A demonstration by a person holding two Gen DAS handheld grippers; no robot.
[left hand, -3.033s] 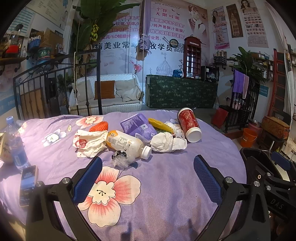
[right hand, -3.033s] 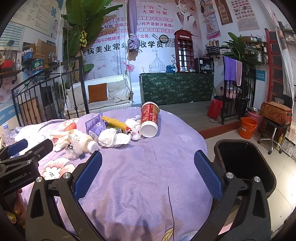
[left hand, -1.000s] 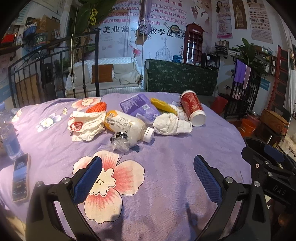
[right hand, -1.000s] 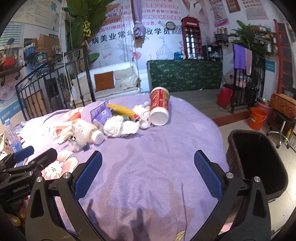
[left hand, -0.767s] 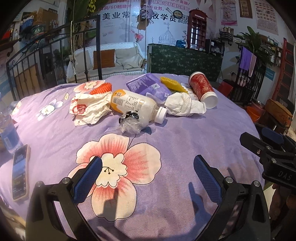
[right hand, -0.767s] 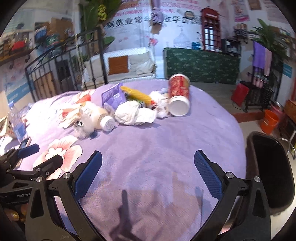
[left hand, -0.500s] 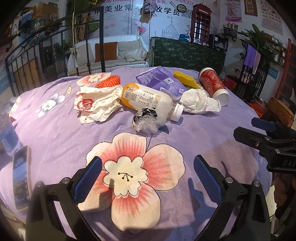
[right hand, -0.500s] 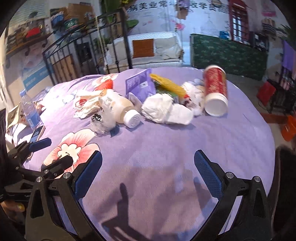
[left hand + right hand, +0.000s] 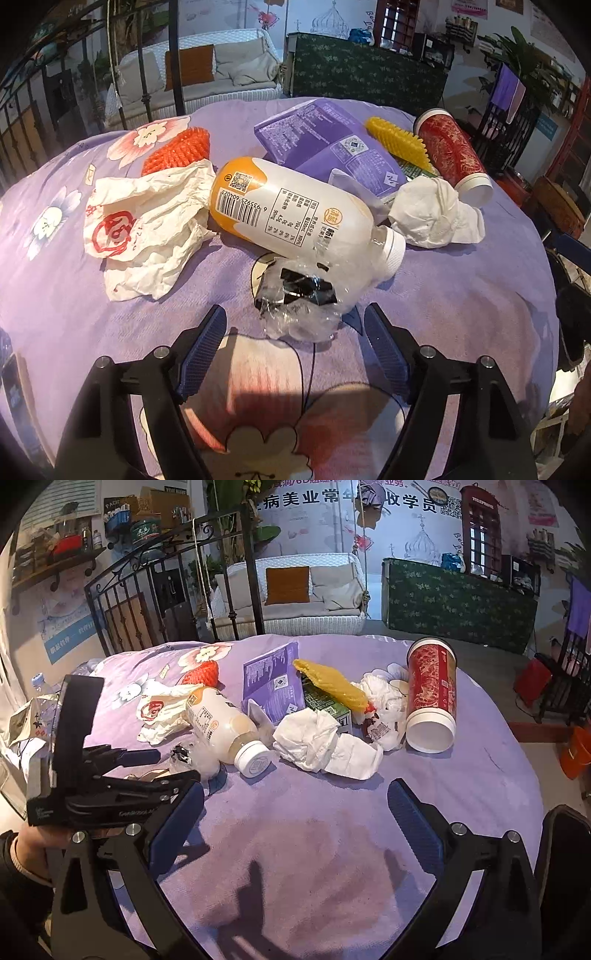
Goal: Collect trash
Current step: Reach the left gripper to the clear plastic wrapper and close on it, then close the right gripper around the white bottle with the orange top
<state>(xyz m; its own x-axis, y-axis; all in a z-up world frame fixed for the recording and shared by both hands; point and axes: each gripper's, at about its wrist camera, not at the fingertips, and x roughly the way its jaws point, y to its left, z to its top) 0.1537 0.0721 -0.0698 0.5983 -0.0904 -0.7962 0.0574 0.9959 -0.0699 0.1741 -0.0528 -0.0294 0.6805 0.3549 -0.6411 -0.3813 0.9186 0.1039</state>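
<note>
Hovering low over a purple flowered tablecloth point(image 9: 461, 314), the left gripper point(image 9: 295, 328) is seen with its blue-padded jaws parted but lately narrowed, a crumpled clear plastic wrapper point(image 9: 299, 306) lying just ahead of and between the fingertips, not yet pinched. Directly beyond the wrapper, touching it, a white-and-orange drink bottle point(image 9: 295, 210) is laid on its side, its long axis running diagonally across the gripper's line, cap toward the tool's right. Farther out, a crumpled white paper bag with red print point(image 9: 144, 229) is found to the left, a wad of white tissue point(image 9: 432, 214) to the right, and a purple pouch point(image 9: 325, 144), a yellow bristled piece point(image 9: 399, 144) and a toppled red paper cup point(image 9: 450, 155) behind.

The right gripper point(image 9: 295, 801) is held wide open and empty over bare cloth, well short of the litter, with the tissue point(image 9: 325, 742) nearest its jaws and a black bin's rim point(image 9: 565, 834) glimpsed off its right side.

The wrapper is judged the left hand's target: it lies dead ahead of that tool, far nearer than to the right one, so only a short advance and a squeeze are thought to be needed. Snagging the cloth beneath is reckoned the main risk.
</note>
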